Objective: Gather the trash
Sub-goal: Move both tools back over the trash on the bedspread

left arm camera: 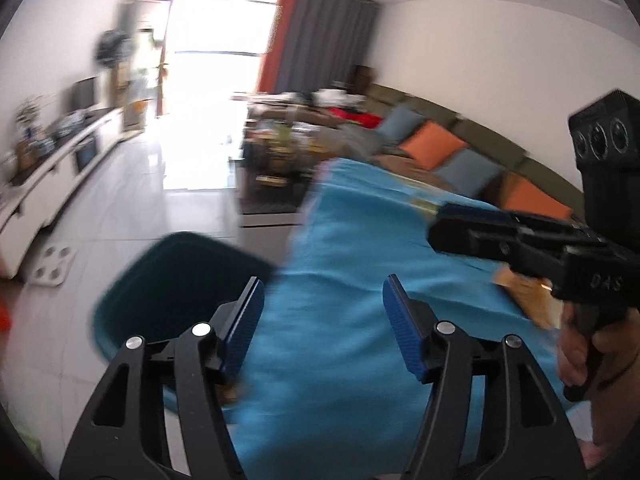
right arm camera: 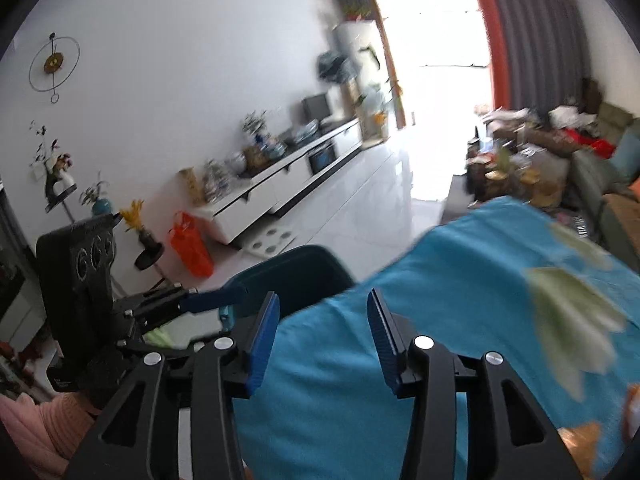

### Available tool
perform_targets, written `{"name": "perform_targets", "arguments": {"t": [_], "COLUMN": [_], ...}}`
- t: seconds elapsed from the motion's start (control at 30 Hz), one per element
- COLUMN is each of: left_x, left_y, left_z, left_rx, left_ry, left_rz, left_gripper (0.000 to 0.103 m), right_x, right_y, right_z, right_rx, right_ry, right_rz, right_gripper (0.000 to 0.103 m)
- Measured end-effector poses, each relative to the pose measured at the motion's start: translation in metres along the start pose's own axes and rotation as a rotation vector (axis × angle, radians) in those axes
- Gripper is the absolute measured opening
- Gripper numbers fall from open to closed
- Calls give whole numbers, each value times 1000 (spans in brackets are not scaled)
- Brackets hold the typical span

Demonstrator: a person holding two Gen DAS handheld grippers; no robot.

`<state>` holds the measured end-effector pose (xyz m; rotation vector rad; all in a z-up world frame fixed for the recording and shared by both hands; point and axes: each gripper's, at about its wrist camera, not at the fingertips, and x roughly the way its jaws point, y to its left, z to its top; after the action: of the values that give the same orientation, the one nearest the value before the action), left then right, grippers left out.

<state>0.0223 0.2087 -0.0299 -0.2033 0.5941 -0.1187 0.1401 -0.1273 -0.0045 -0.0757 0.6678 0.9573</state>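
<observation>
Orange bag (right arm camera: 191,246) and wall clock (right arm camera: 54,63) show only rightward.

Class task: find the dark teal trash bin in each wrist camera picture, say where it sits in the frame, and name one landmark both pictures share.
Left wrist view: the dark teal trash bin sits lower left, on the floor beside the blue tablecloth, behind the left finger of the tongs.
Right wrist view: the bin sits at lower centre, left of the blue cloth's edge, just above the tongs.
Shared landmark: the orange and grey curtain by the bright window.
</observation>
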Motion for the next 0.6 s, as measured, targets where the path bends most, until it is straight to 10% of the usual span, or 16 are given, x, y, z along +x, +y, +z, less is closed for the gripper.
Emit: {"name": "perform_targets", "arguments": {"t": [0.27,0.6], "left_x": [48,91], "left_y": [-104,-176], "left_z": [-18,-41], "left_rx": [123,195], "left_ry": [115,263], "left_rz": [-251,-373], "left_gripper": [61,61], "right_x": [-99,-187], "right_y": [-57,-122], "right_z": [-48,-127], "right_rx": [119,343], "right_ry": [-90,-133], "right_rz": [-177,-440], "right_gripper": [45,49]}}
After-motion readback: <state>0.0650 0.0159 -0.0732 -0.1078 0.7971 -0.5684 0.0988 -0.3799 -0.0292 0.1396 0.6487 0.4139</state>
